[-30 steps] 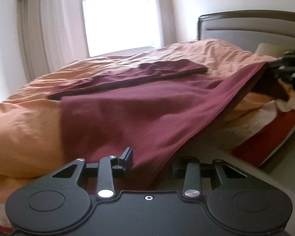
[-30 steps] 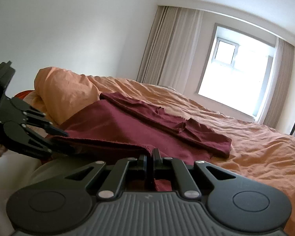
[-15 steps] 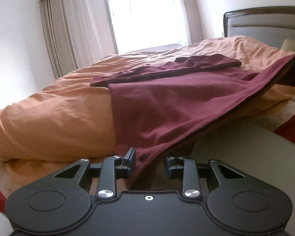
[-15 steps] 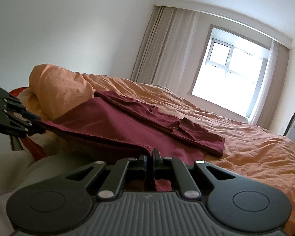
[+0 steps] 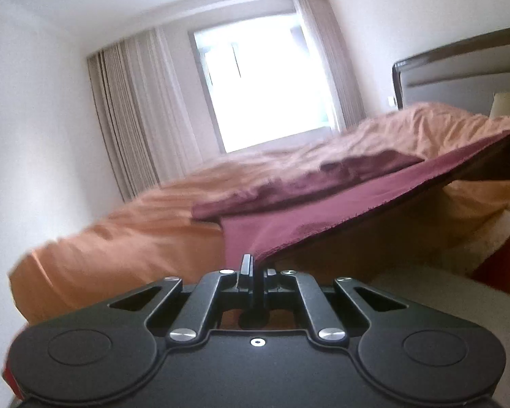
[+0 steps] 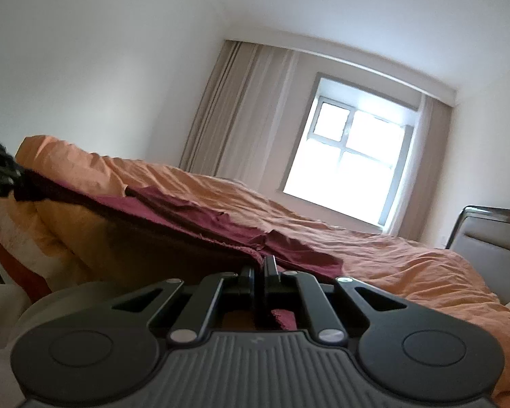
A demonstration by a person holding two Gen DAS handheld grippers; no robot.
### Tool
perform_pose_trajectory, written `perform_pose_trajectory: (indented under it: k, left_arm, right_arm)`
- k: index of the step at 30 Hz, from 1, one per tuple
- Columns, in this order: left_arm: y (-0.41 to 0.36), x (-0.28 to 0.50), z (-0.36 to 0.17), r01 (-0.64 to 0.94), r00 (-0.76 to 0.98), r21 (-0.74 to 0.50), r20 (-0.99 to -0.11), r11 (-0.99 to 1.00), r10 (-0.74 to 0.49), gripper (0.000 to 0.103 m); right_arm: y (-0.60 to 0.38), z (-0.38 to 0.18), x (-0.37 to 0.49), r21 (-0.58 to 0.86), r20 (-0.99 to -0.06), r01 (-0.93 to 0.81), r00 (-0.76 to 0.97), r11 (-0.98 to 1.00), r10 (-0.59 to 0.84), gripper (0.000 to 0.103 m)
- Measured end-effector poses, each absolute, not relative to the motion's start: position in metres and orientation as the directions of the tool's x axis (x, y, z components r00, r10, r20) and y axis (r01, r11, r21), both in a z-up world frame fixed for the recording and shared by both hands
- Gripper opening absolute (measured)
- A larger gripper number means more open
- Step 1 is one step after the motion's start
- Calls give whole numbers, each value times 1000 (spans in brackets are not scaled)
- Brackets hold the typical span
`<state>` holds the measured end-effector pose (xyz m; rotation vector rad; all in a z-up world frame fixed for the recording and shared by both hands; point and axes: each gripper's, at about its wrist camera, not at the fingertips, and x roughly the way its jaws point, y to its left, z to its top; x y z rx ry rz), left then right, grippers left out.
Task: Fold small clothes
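Over the bed's rumpled orange duvet: both black grippers, left and right, jaws clamped on maroon cotton garment's lifted hem.

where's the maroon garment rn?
Maroon garment lies across the orange duvet, its near hem pinched between left gripper and right gripper.

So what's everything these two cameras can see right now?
maroon garment: one, dark red, spread on the bed, near edge lifted
duvet: one, orange, covering the bed
headboard: one, grey with dark frame, at the bed's head
pillow: one, cream, partly hidden by the headboard
window: one, bright, far wall
curtains: beige, both sides of the window
left tongs: black, shut on the garment's near edge
right tongs: black, shut on the same edge
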<state>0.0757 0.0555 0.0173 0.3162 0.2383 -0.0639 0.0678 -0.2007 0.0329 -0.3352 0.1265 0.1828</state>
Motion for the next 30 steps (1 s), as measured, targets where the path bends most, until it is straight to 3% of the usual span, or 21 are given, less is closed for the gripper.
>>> perform_pose_trajectory:
  k: [6, 14, 21, 30]
  left_arm:
    - [56, 45, 62, 128, 979, 314, -189, 941, -70, 4]
    - [63, 49, 108, 203, 968, 211, -192, 956, -163, 4]
    - [68, 128, 145, 214, 963, 108, -189, 971, -192, 4]
    - [60, 284, 173, 189, 947, 109, -283, 976, -151, 5]
  right_arm:
    - [-213, 67, 38, -285, -141, -239, 968, 928, 206, 5]
    - [-222, 104, 46, -304, -119, -259, 965, 917, 234, 6]
    - [-218, 126, 132, -435, -66, -214, 976, 875, 207, 6]
    - [-205, 145, 290, -499, -172, -271, 962, 823, 212, 6]
